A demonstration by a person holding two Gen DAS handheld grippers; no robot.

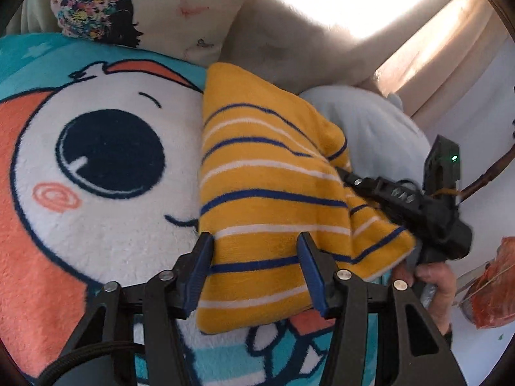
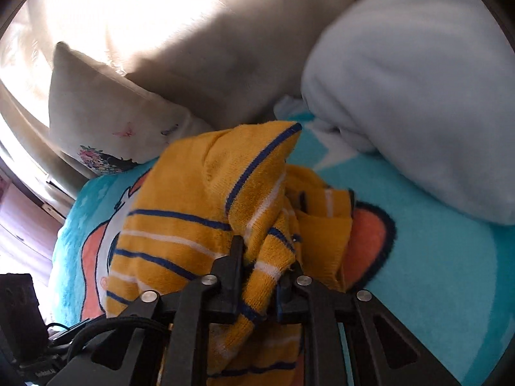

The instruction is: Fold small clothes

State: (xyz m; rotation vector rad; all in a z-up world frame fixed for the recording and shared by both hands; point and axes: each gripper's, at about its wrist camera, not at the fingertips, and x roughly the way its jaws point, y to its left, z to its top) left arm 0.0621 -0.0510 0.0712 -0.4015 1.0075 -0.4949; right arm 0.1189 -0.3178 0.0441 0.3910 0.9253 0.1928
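Observation:
A small yellow garment with blue and white stripes lies on a cartoon fleece blanket. My left gripper is open, its two fingers straddling the garment's near edge. My right gripper is shut on a bunched fold of the same garment and lifts it off the blanket. In the left wrist view the right gripper comes in from the right at the garment's right side, held by a hand.
A pale blue fleece bundle lies beyond the garment on the right. A floral-print pillow and a beige cushion stand at the back. A reddish object sits at the far right.

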